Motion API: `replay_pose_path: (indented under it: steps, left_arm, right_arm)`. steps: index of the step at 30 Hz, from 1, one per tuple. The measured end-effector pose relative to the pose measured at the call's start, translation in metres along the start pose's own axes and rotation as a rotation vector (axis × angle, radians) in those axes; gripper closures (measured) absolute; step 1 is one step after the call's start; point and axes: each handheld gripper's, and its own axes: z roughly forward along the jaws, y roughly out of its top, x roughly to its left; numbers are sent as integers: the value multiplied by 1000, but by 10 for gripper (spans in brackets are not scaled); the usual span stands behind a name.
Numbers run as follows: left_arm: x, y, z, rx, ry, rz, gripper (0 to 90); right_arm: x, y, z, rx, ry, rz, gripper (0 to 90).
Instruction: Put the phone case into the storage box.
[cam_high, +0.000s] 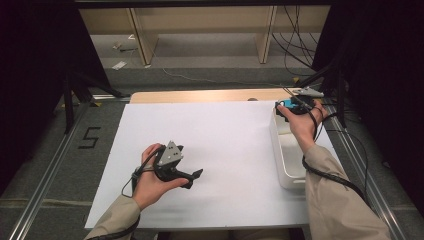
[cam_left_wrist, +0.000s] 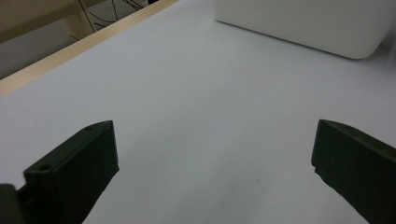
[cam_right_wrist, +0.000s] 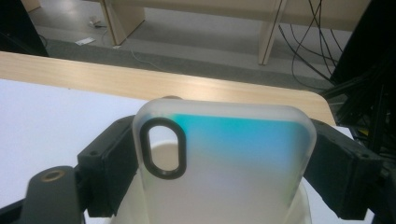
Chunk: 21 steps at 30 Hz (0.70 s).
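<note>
The right gripper (cam_right_wrist: 224, 158) is squeezing a phone case (cam_right_wrist: 229, 163) between its fingers (cam_right_wrist: 343, 172), while the left gripper (cam_left_wrist: 215, 168) is holding its fingers (cam_left_wrist: 74, 168) wide apart over the white surface (cam_left_wrist: 201, 93).

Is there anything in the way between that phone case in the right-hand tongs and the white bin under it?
Nothing visible. The right tongs grip the phone case by its sides, over the far end of the white bin. The part of the bin's inside that shows looks bare; the hand hides the rest.
</note>
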Motion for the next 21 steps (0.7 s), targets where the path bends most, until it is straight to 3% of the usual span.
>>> replay_pose_path:
  steps: [21]
  left_arm:
    - [0,0,0,0,0,0,0]
  right_arm:
    - [0,0,6,-4,6,-15,179]
